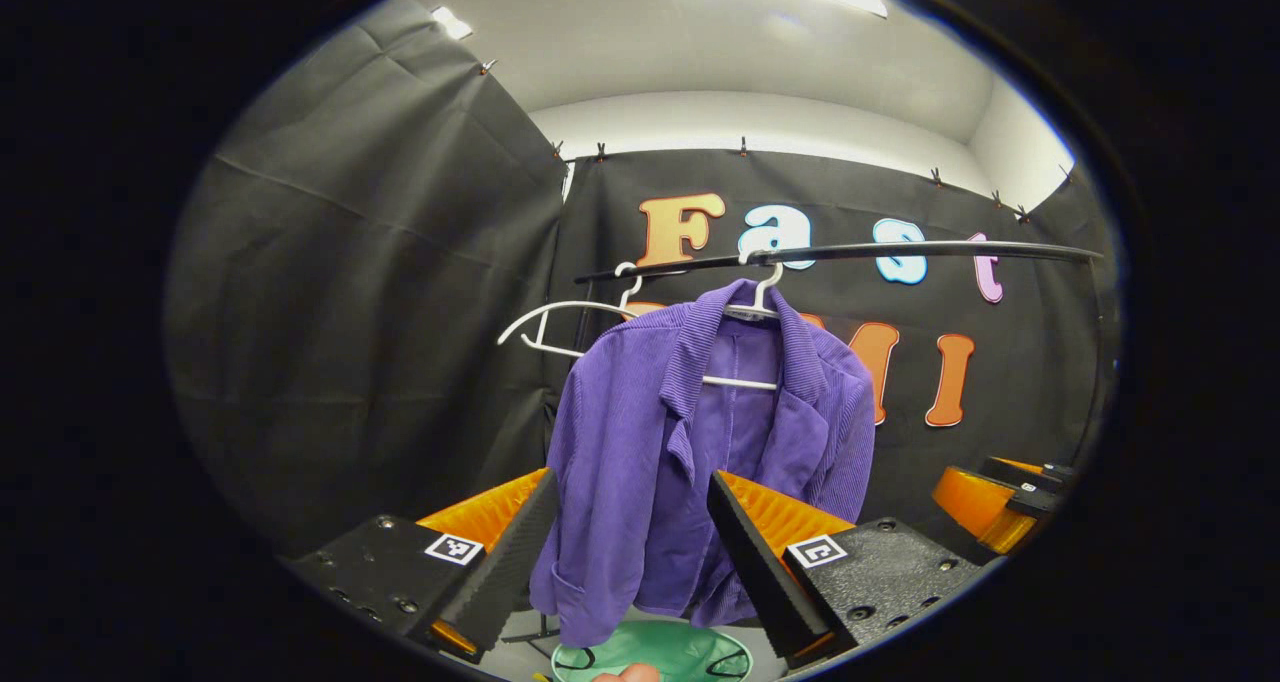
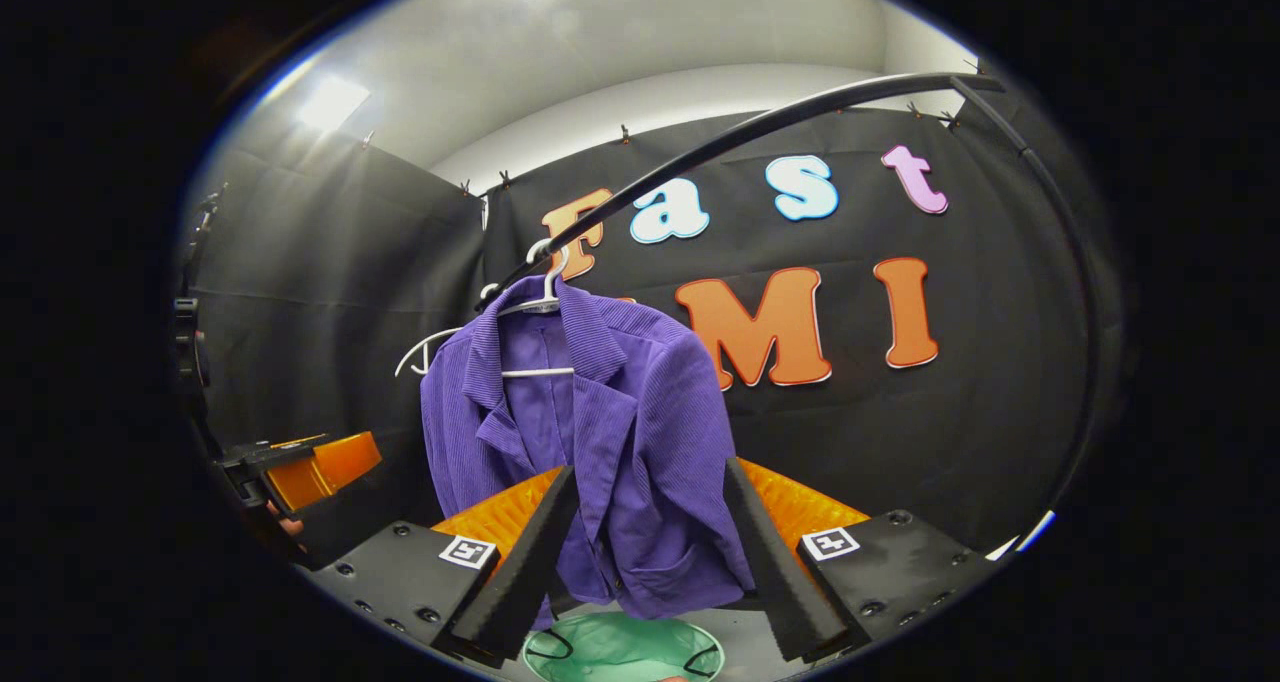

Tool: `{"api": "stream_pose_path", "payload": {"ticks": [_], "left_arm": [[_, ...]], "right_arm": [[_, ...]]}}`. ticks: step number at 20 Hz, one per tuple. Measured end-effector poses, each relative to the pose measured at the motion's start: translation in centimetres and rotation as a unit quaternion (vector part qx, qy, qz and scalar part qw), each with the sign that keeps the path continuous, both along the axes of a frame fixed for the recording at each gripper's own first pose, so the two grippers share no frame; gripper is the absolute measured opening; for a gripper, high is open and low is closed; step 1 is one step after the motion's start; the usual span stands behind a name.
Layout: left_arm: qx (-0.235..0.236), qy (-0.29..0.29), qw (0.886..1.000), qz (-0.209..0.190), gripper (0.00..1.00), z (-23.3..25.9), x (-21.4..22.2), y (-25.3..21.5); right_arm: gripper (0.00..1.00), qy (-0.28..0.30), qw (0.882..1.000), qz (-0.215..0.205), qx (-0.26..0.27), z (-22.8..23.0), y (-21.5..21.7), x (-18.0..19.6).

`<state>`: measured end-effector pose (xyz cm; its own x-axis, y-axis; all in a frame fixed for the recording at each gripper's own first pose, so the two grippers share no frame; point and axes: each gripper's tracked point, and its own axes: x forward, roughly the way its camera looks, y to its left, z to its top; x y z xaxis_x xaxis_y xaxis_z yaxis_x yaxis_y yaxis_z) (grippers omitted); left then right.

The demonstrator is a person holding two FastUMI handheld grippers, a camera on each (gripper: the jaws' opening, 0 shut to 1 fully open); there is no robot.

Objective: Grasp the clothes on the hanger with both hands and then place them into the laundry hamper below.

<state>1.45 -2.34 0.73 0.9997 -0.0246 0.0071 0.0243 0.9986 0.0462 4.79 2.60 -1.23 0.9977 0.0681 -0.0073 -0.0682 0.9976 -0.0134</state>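
The purple jacket (image 1: pixel 690 442) hangs on a white hanger (image 1: pixel 745 347) from the black rail (image 1: pixel 850 253), directly above the green laundry hamper (image 1: pixel 655 652). Both grippers are short of it with fingers spread wide and nothing between them: the left gripper (image 1: pixel 630 552) faces the jacket's lower front, the right gripper (image 2: pixel 650 552) faces its hem and pocket side.

The step in hand looks like the approach to the two-handed grasp. To do it well, each gripper should probably close on thick cloth high on the jacket, one at each shoulder, rather than on the loose hem, so the garment lifts clear of the hanger evenly. Corduroy of this kind should bunch and give good hold.

An empty second hanger (image 1: pixel 560 327) hangs on the rail just beside the jacket's hanger, on the left gripper's side, and could snag or swing. The rail itself sits just above the jacket's collar, limiting upward room. The hamper's mouth lies below the jacket, partly hidden by the fingers.
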Motion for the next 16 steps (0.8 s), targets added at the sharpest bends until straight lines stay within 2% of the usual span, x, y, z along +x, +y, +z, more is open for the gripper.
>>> {"api": "stream_pose_path", "payload": {"ticks": [2, 5, 6, 8, 9, 10, 11, 12, 16], "left_arm": [[-0.009, -0.006, 1.000, -0.001, 0.92, 0.6, 1.3, 0.1], [-0.026, -0.011, 1.000, -0.006, 0.95, 0.8, 4.1, 1.0], [-0.025, -0.013, 1.000, -0.011, 0.92, 0.7, 5.1, 1.4], [-0.014, -0.015, 0.999, -0.025, 0.92, 0.3, 7.0, 2.0], [-0.008, -0.017, 0.999, -0.030, 0.92, 0.0, 8.1, 2.3], [-0.005, -0.016, 0.999, -0.036, 0.92, -0.3, 9.0, 2.6], [-0.008, -0.012, 0.999, -0.044, 0.95, -0.8, 9.7, 2.8], [-0.015, -0.006, 0.998, -0.057, 0.92, -1.5, 10.4, 2.7], [-0.038, 0.027, 0.994, -0.103, 0.93, -4.1, 12.9, 2.9]], "right_arm": [[0.89, 0.004, 1.000, 0.010, 0.003, -0.2, 1.1, 2.7], [0.89, 0.000, 1.000, 0.016, -0.005, -0.8, 2.9, 7.5], [0.89, 0.002, 1.000, 0.014, -0.009, -1.4, 3.5, 9.3], [0.89, 0.014, 1.000, 0.005, -0.015, -3.1, 4.7, 12.3], [0.95, 0.018, 1.000, -0.001, -0.015, -3.9, 5.2, 13.6], [0.89, 0.022, 1.000, -0.006, -0.017, -4.7, 5.8, 14.8], [0.89, 0.026, 0.999, -0.009, -0.021, -5.4, 6.3, 15.7], [0.89, 0.031, 0.999, -0.013, -0.027, -6.1, 6.7, 16.8], [0.90, 0.029, 0.995, -0.088, -0.046, -7.8, 5.6, 19.7]]}}
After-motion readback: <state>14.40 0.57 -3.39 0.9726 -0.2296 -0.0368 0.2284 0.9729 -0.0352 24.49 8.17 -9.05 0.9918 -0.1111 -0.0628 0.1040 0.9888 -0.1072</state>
